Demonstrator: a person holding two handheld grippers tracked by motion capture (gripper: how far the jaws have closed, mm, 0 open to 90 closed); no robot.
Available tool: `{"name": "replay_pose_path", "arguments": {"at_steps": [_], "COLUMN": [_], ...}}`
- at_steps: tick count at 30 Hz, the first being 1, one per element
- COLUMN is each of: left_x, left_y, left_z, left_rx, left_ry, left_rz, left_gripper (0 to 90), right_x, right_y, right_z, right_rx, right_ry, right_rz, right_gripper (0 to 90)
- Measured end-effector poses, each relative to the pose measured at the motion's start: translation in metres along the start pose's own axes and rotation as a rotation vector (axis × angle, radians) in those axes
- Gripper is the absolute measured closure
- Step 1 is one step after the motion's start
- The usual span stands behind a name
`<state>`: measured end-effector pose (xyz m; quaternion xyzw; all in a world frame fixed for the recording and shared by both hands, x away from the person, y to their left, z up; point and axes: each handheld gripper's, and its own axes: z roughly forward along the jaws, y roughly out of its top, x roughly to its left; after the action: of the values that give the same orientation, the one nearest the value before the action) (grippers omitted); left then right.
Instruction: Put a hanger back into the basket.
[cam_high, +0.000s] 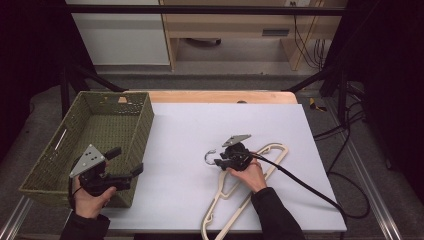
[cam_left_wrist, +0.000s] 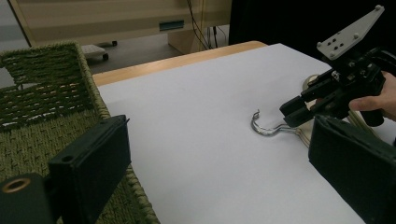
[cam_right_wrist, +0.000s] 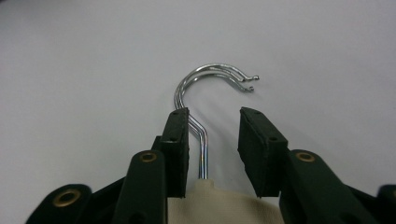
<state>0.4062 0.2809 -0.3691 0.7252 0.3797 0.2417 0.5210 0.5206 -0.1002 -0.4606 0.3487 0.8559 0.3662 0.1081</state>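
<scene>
Straddling the metal neck of a cream hanger (cam_high: 250, 185), my right gripper (cam_right_wrist: 212, 140) sits low over the white table (cam_high: 190, 130), its two black jaws parted with a clear gap between them. In the right gripper view the chrome hook (cam_right_wrist: 205, 84) curls up and to the right beyond the fingertips; its straight shank runs down just beside the left-hand pad (cam_right_wrist: 180, 140), close enough that I cannot tell whether pad and wire touch, while the other pad stands well apart from it. The jaws are not clamped on anything. Below the shank the pale top of the hanger body fills the space between the jaws.

From the high view the hanger lies flat on the right half of the table, hook (cam_high: 210, 156) pointing left, its long arms running toward the near edge and toward the far right. My right hand (cam_high: 248, 175) rests over the middle of it, and the gripper's black cable (cam_high: 305, 186) trails off to the near right.

My left gripper (cam_high: 122, 165) hangs over the near corner of the green woven basket (cam_high: 100, 107) at the table's left, fingers spread wide with nothing between them. The left gripper view looks across bare white table to the hook (cam_left_wrist: 264, 128) and my right gripper (cam_left_wrist: 299, 109), well apart from my left.
</scene>
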Motion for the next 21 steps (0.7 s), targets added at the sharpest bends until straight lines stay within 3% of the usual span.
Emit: {"name": "replay_pose_path", "arguments": {"at_steps": [11,12,14,17,18,21], "left_x": [-0.0022,-0.0024,-0.0029,-0.0036,-0.0046,-0.0059], "left_y": [-0.0007,-0.0008,-0.0009,-0.001,-0.001,-0.0011], "left_z": [0.0026,0.0029,0.0034,0.004,0.0047,0.0056], "left_rx": [0.008,0.009,0.013,0.014,0.015,0.018], "left_ry": [-0.006,-0.006,-0.008,-0.008,-0.011,-0.014], "left_rz": [0.003,0.003,0.005,0.006,0.006,0.009], "left_gripper": [5.6,5.6,5.6,5.6,5.6,5.7], "right_x": [-0.0019,-0.0005,-0.0008,-0.0026,0.0004,-0.001], "right_y": [-0.0037,-0.0029,-0.0031,-0.0035,-0.0024,-0.0025], "right_z": [0.0074,0.0078,0.008,0.0079,0.0068,0.0063], "right_rx": [0.056,0.07,0.069,0.065,0.068,0.051], "right_ry": [0.031,0.037,0.051,0.053,0.044,0.049], "right_rz": [0.007,0.041,0.05,0.027,0.068,0.053], "right_gripper": [81.3,84.9,87.6,88.4,88.5,88.7]}}
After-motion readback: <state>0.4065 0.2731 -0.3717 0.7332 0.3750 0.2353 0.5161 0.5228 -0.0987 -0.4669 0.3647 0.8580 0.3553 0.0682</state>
